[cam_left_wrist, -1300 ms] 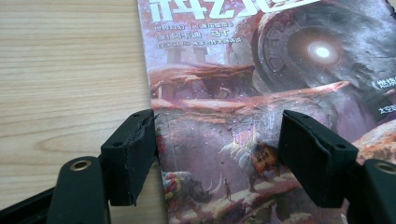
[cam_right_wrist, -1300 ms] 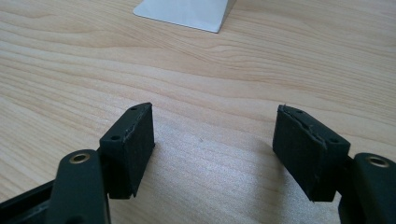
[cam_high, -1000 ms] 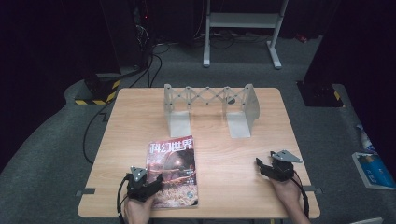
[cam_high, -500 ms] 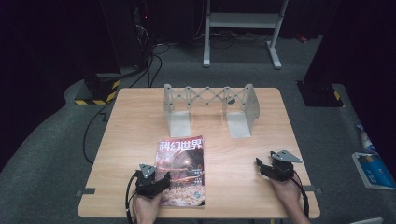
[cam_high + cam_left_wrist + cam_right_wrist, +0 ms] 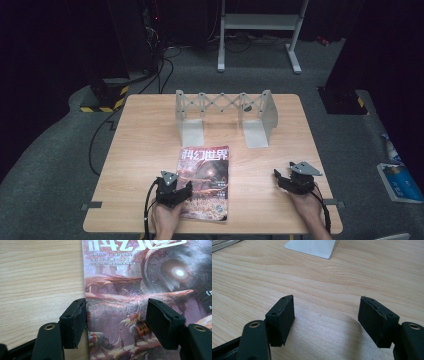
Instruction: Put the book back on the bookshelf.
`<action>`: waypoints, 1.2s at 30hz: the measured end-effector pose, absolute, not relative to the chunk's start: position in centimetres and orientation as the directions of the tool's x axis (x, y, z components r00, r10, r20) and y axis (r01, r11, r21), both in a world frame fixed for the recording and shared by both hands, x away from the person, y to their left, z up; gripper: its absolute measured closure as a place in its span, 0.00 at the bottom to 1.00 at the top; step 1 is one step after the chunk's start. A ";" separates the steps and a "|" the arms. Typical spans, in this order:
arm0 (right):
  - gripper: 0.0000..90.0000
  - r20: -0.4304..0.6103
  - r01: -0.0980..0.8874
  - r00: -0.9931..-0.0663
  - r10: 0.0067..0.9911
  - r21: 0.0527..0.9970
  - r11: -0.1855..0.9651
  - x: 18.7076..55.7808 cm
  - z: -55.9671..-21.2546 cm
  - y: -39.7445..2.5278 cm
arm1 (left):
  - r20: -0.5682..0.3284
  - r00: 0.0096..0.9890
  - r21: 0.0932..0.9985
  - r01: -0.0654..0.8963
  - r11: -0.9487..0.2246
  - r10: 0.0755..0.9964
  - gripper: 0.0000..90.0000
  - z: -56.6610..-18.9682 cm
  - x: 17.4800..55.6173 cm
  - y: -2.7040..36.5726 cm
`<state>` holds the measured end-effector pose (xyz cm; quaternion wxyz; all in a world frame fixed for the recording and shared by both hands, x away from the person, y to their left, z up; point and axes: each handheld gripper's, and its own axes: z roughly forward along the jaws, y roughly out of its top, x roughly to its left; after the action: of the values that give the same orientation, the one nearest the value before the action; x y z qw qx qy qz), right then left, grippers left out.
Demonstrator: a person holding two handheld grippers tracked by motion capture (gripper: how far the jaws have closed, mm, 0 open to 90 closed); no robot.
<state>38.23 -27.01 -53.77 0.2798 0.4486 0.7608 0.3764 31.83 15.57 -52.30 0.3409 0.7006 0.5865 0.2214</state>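
Overhead, the magazine [image 5: 205, 182] lies flat near the table's [image 5: 145, 145] front edge, the left gripper [image 5: 172, 189] over its lower left corner and the right gripper [image 5: 290, 181] well apart, idle. Close up, the left gripper [image 5: 116, 315] gapes wide, straddling the magazine's [image 5: 140, 290] left edge, probably to shift it, gripping nothing. Likewise, the right gripper [image 5: 327, 315] stands open, empty, over bare wood, a metal rack's foot [image 5: 312, 246] beyond.

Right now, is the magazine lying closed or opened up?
Closed. The magazine lies flat on the table, front cover up, no inner pages showing. The open left claw straddles its left edge.
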 end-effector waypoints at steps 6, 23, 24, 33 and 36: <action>0.34 -0.104 0.464 -0.443 0.890 0.823 0.328 38.3 -53.7 -26.9 | -0.092 0.218 0.738 0.670 -0.081 0.972 0.37 -52.3 32.1 15.0; 0.50 -0.064 0.490 -0.503 0.862 0.800 0.346 37.3 -53.2 -25.2 | -0.097 0.262 0.738 0.666 -0.107 0.960 0.38 -52.3 32.0 12.6; 0.51 -0.053 0.493 -0.515 0.855 0.798 0.347 37.2 -53.2 -24.8 | -0.097 0.266 0.737 0.667 -0.111 0.959 0.38 -52.2 32.1 12.5; 0.50 0.078 0.518 -0.570 0.818 0.807 0.284 36.4 -52.4 -21.5 | -0.097 0.282 0.738 0.664 -0.121 0.954 0.39 -52.2 32.3 11.6; 0.50 0.100 0.525 -0.589 0.802 0.802 0.285 36.0 -52.1 -20.4 | -0.094 0.292 0.740 0.660 -0.129 0.952 0.39 -52.3 32.4 11.4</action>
<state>36.03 -20.38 -52.14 0.1641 0.4228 0.7847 0.4225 32.45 11.38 -52.26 0.3522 0.7224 0.5579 0.2068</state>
